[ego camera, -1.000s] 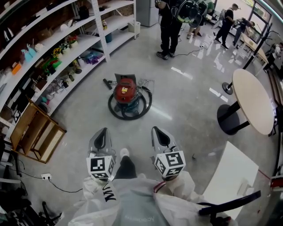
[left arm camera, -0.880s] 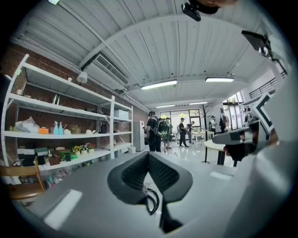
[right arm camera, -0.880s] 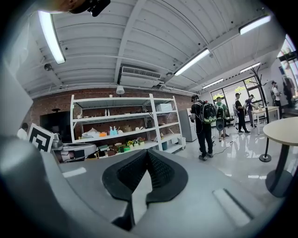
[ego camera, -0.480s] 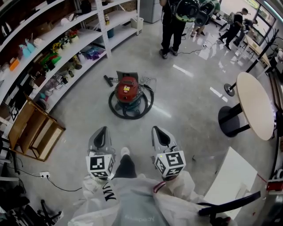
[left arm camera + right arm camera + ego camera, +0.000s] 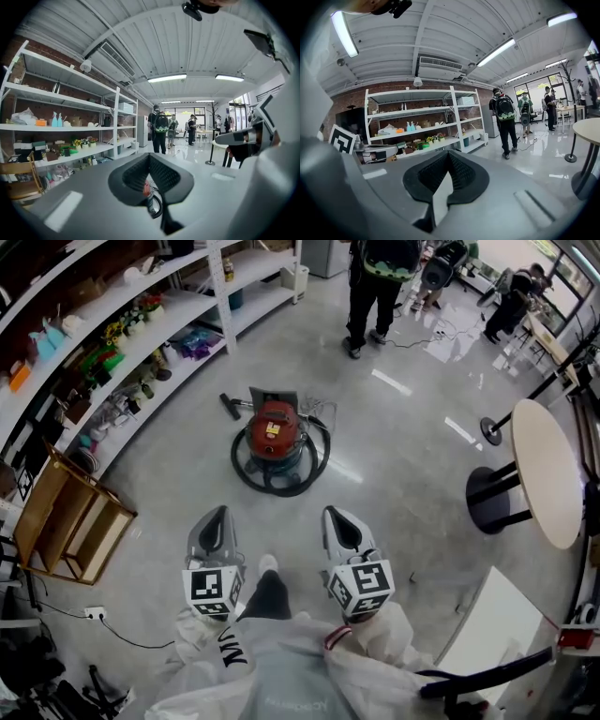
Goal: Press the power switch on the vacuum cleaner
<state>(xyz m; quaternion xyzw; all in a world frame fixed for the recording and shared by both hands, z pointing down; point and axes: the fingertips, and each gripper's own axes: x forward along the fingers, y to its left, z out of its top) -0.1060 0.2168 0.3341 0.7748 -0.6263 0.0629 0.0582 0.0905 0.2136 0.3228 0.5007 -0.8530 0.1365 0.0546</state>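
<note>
You hold both claws low in front of your body, side by side and apart from each other, both pointing forward across the floor [image 5: 403,465]. The left claw [image 5: 212,532] has its jaws brought together at the tips with nothing clamped between them; the left gripper view confirms this [image 5: 150,157]. A sliver of the red vacuum cleaner [image 5: 146,189] shows through the narrow gap behind the tips. The right claw [image 5: 344,529] is in the same condition: its jaws meet at the tips [image 5: 449,154] and are empty, with only bare floor showing past them. The vacuum cleaner [image 5: 274,437] stands upright on the floor ahead of you, well apart from both claws and untouched. It sits nearer the floor's shelf-lined edge than the opposite side. It is a red canister on a dark base, with a black hose [image 5: 309,470] coiled round it on the floor. The shelving [image 5: 122,329] along that edge carries assorted small items. A wooden frame [image 5: 70,521] lies at its foot. A round table [image 5: 544,470] stands toward the opposite side. A person [image 5: 380,287] stands beyond the vacuum cleaner, back turned. The switch itself cannot be made out in any view.
</note>
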